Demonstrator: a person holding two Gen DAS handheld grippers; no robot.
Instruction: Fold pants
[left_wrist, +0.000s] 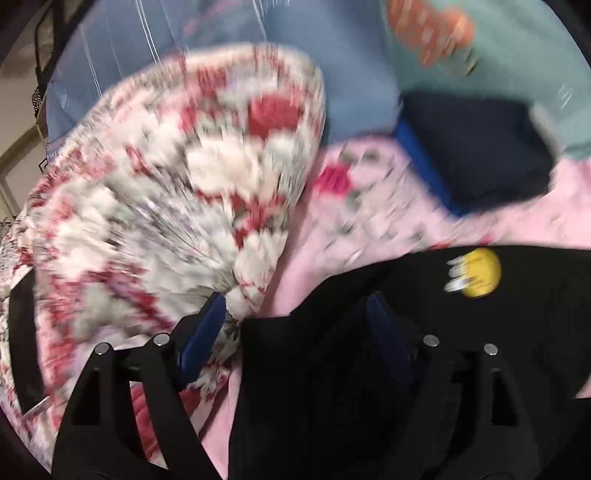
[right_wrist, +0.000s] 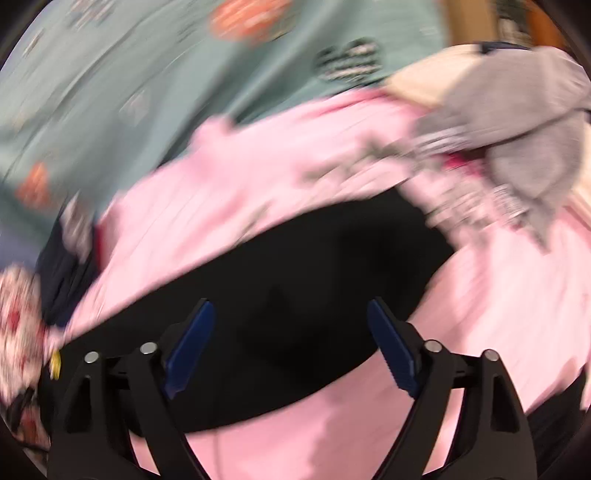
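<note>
Left wrist view, heavily blurred: the left gripper (left_wrist: 295, 325) has its two blue-padded fingers spread wide. Black pants (left_wrist: 406, 332) lie beneath and between them, but neither pad appears to press the cloth. A yellow round tag (left_wrist: 480, 272) sits on the black fabric just ahead of the right-hand finger. A bunched red and white floral cloth (left_wrist: 166, 192) rises just beyond the left-hand finger, touching or nearly touching its pad. All of this rests on a pink sheet (left_wrist: 369, 221). Farther off lie a folded dark navy garment (left_wrist: 476, 147) and a teal blanket (left_wrist: 517, 55).

Right wrist view, also blurred: the right gripper (right_wrist: 291, 339) is likewise spread wide, holding nothing. The pants (right_wrist: 295, 277) lie as a compact dark band across the pink sheet (right_wrist: 498, 314), directly under the open fingers. A grey garment (right_wrist: 517, 122) is heaped farther away.

The pants look already folded into a short bundle and let go; what seems left is at most tidying or setting them aside, though blur hides the fold edges
</note>
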